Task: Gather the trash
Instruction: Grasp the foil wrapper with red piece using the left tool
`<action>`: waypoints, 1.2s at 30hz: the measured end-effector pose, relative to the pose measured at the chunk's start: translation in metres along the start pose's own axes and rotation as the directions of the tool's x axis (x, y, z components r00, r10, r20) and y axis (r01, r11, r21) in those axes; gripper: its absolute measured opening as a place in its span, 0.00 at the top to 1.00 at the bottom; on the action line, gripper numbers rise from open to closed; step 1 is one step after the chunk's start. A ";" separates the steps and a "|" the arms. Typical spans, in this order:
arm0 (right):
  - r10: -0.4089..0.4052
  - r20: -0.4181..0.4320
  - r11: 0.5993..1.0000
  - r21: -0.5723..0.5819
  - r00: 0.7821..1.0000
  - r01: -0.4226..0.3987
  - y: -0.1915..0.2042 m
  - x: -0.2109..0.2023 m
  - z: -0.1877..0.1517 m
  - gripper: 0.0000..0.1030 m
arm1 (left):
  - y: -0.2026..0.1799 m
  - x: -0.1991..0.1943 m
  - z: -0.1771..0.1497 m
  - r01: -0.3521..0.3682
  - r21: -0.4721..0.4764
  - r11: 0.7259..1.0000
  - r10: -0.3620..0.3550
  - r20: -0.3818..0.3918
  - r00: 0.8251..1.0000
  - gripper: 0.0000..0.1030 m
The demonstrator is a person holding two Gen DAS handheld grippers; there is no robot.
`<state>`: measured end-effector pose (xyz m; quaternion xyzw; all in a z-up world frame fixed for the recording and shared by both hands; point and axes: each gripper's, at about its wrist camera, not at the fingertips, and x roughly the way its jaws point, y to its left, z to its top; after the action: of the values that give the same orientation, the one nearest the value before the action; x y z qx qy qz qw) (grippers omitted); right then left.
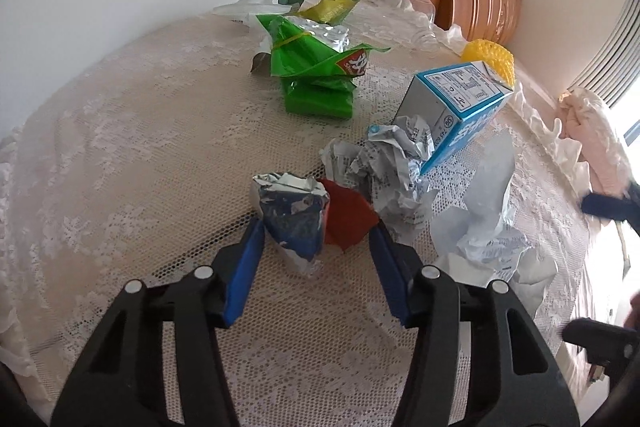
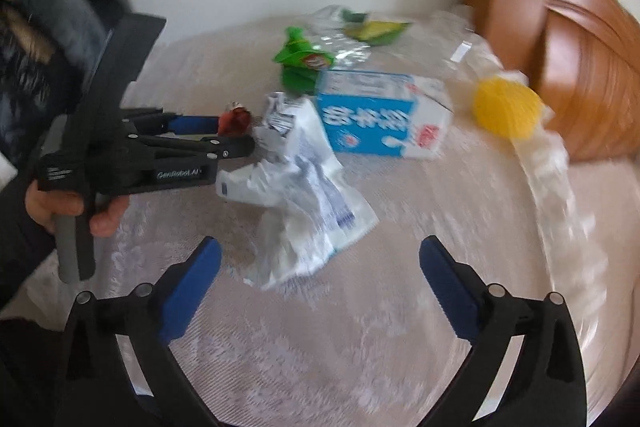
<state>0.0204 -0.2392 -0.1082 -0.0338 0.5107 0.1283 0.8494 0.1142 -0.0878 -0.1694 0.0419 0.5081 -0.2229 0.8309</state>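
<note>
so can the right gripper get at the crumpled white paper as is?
Probably yes. The right gripper is open, and the crumpled white paper lies just ahead of its fingertips with nothing between them.

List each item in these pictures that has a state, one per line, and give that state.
Crumpled silver-and-red foil wrapper: between the left hand-held gripper's pads.
Right hand-held gripper: open, empty.
Blue-and-white milk carton: lying on its side.
Green snack bag: crumpled, band-tied.
White printed paper: crumpled.

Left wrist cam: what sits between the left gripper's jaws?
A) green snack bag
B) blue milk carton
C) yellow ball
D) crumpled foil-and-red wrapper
D: the crumpled foil-and-red wrapper lies between the left gripper jaws; the blue milk carton, green snack bag and yellow ball lie farther back.
</note>
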 end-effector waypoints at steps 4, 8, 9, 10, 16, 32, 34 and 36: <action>0.014 -0.076 0.995 -0.102 0.997 -0.022 0.005 0.031 0.018 0.03 | 0.007 -0.003 -0.007 0.018 -0.013 1.000 -0.018 -0.007 1.000 0.49; -0.005 -0.127 0.985 -0.173 0.992 -0.017 0.010 0.057 0.028 0.03 | 0.014 -0.002 -0.010 0.032 -0.039 0.999 -0.032 -0.012 0.999 0.49; -0.004 -0.132 0.984 -0.178 0.991 -0.020 0.010 0.061 0.029 0.03 | 0.016 -0.003 -0.011 0.034 -0.047 0.998 -0.035 -0.013 0.999 0.49; 0.000 -0.137 0.983 -0.179 0.991 -0.024 0.011 0.064 0.030 0.03 | 0.017 -0.003 -0.012 0.035 -0.053 0.998 -0.036 -0.013 0.999 0.49; 0.006 -0.156 0.988 -0.152 0.988 -0.030 0.011 0.073 0.028 0.26 | 0.020 -0.005 -0.014 0.033 -0.072 0.997 -0.035 -0.015 0.999 0.49; 0.042 -0.063 0.998 0.039 0.997 -0.039 -0.008 0.046 0.014 0.60 | 0.013 -0.010 -0.004 0.012 -0.118 0.993 -0.013 -0.006 1.000 0.17; 0.046 -0.057 0.997 0.058 0.997 -0.043 -0.013 0.045 0.013 0.63 | 0.011 -0.007 -0.002 0.005 -0.122 0.992 -0.006 -0.005 1.000 0.15; 0.053 -0.048 0.995 0.082 0.997 -0.049 -0.017 0.044 0.011 0.65 | 0.010 -0.007 -0.001 -0.010 -0.112 0.994 0.009 -0.002 1.000 0.15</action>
<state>0.0539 -0.2453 -0.1422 0.0104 0.5375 0.1281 0.8334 0.1150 -0.0760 -0.1657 -0.0024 0.5203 -0.1900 0.8326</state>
